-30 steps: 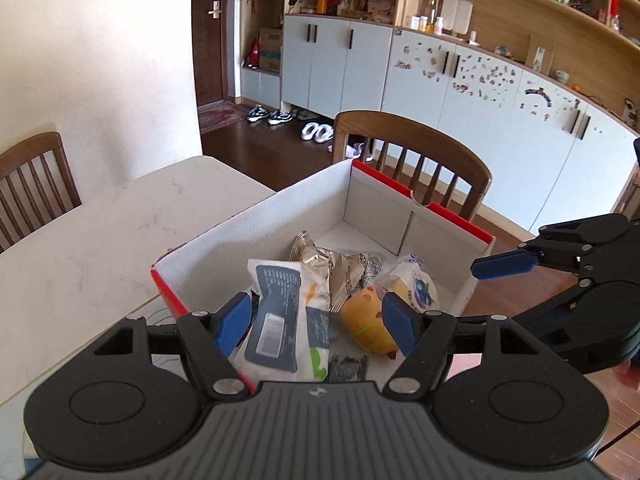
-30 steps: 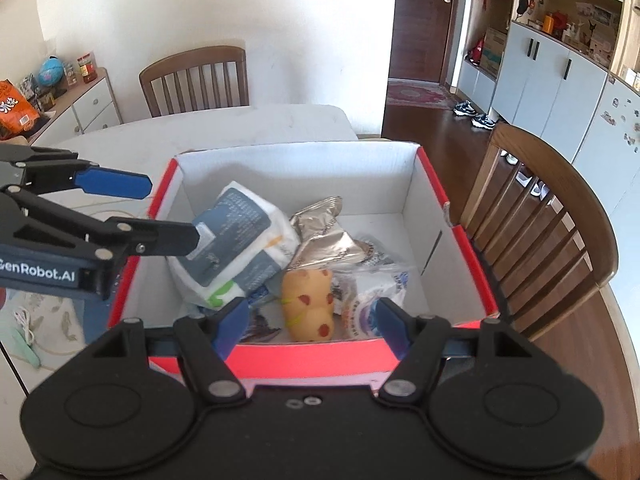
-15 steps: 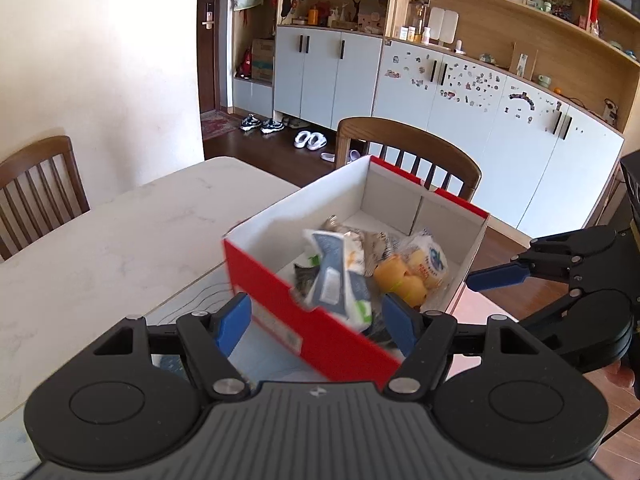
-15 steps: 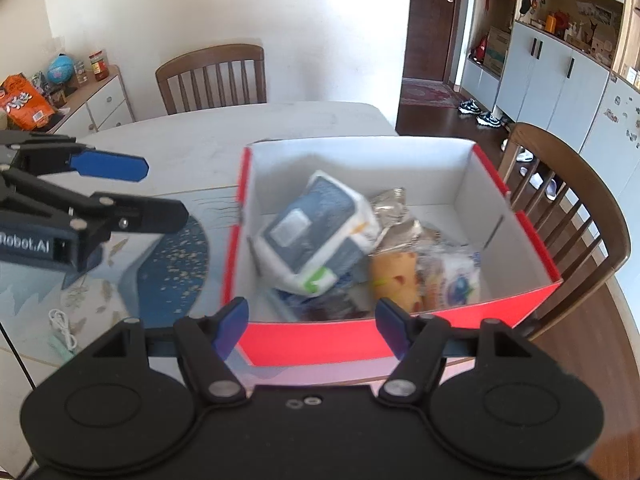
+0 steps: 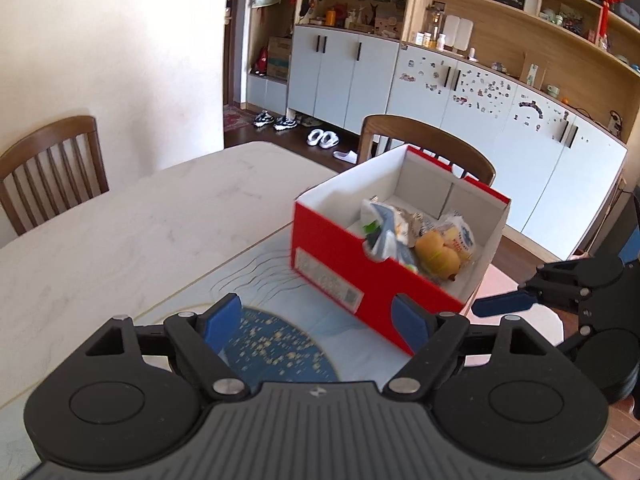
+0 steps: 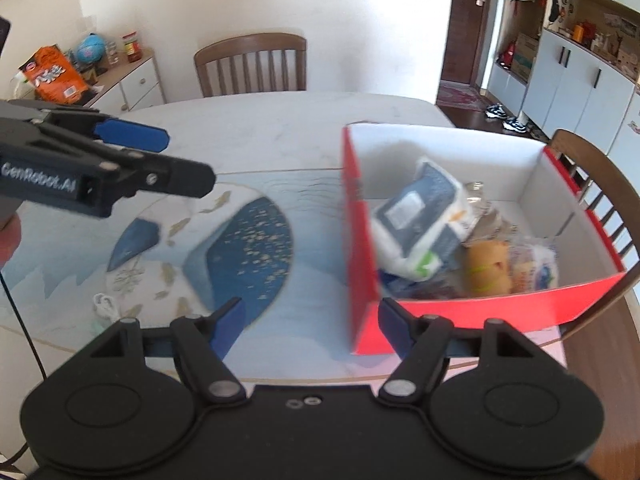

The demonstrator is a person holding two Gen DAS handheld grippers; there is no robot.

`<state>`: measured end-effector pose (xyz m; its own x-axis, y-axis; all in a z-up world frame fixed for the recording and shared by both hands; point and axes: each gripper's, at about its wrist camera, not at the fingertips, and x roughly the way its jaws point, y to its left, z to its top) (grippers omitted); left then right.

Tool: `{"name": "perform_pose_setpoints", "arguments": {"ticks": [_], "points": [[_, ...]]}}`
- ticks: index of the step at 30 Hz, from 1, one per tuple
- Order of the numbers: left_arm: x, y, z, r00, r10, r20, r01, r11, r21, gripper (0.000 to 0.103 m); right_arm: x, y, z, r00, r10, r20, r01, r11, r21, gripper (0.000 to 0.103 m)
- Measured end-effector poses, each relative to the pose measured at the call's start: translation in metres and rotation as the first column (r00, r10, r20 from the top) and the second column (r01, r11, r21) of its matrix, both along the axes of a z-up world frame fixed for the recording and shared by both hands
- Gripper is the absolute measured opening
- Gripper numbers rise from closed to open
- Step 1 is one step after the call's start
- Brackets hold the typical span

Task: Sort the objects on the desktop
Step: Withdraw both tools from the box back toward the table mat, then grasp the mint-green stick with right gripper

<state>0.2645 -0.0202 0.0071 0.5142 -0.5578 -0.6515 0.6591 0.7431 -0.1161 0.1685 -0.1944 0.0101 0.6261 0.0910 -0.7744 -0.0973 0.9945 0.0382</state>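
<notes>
Both grippers have pulled back off the red box (image 6: 362,264), now at the table's (image 5: 132,240) chair-side edge; left gripper (image 5: 320,326) opening, empty; right gripper (image 6: 310,330) opening, empty, nearer the box's long side.

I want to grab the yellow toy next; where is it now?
The yellow toy lies inside the red box, near its front wall, between the blue-and-white packet and a clear bag.
</notes>
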Motion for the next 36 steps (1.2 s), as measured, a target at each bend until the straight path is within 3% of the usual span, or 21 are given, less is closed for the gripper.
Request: {"name": "perform_pose_setpoints", "arguments": {"ticks": [13, 23, 36], "points": [[0.013, 0.055, -0.032, 0.997, 0.044, -0.070, -0.044, 0.999, -0.007, 0.085, -0.014, 0.069, -0.023, 0.996, 0.092, -0.004, -0.092, 0.996, -0.001, 0.073], [0.014, 0.080, -0.050, 0.994, 0.077, -0.075, -0.077, 0.997, 0.008, 0.085, -0.015, 0.119, -0.047, 0.984, 0.177, -0.033, -0.176, 0.984, 0.022, 0.073], [0.015, 0.113, -0.075, 0.985, 0.135, -0.103, -0.131, 0.990, 0.046, 0.085, -0.001, 0.170, -0.090, 0.954, 0.288, -0.087, -0.292, 0.956, -0.036, 0.067]]}}
